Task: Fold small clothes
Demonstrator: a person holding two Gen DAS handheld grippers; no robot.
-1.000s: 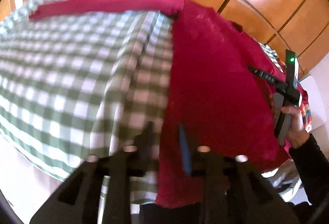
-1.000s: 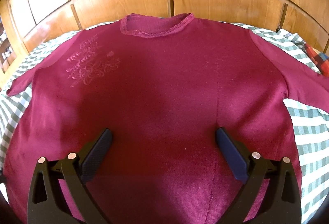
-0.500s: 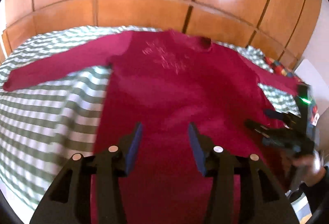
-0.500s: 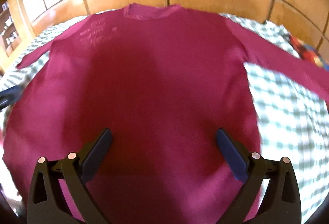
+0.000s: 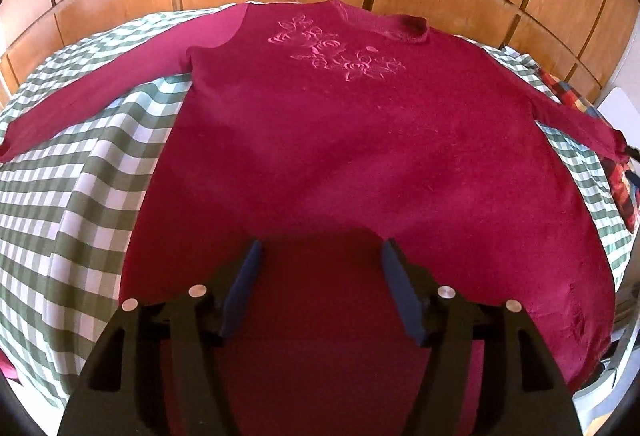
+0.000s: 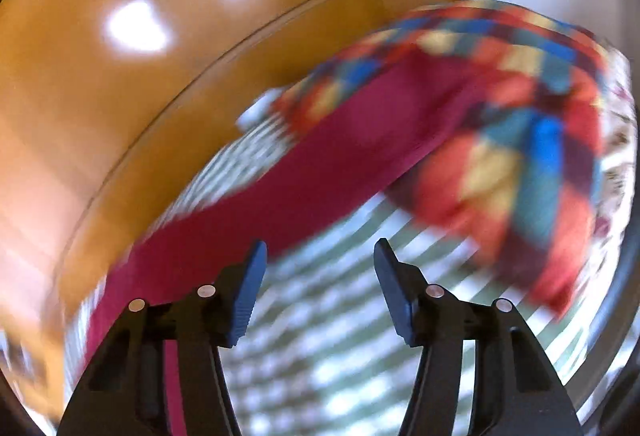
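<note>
Sweater (image 5: 352, 156) lies flat beneath the opening, empty left claw (image 5: 320, 256).

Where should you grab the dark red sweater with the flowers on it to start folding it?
Probably the cuff of a long sleeve. The dark red sweater lies flat, face up on the green checked cloth, both sleeves stretched out sideways. The right gripper, jaws closing with nothing between them, faces the right sleeve; come in from the outer end and pinch the thin edge.
</note>
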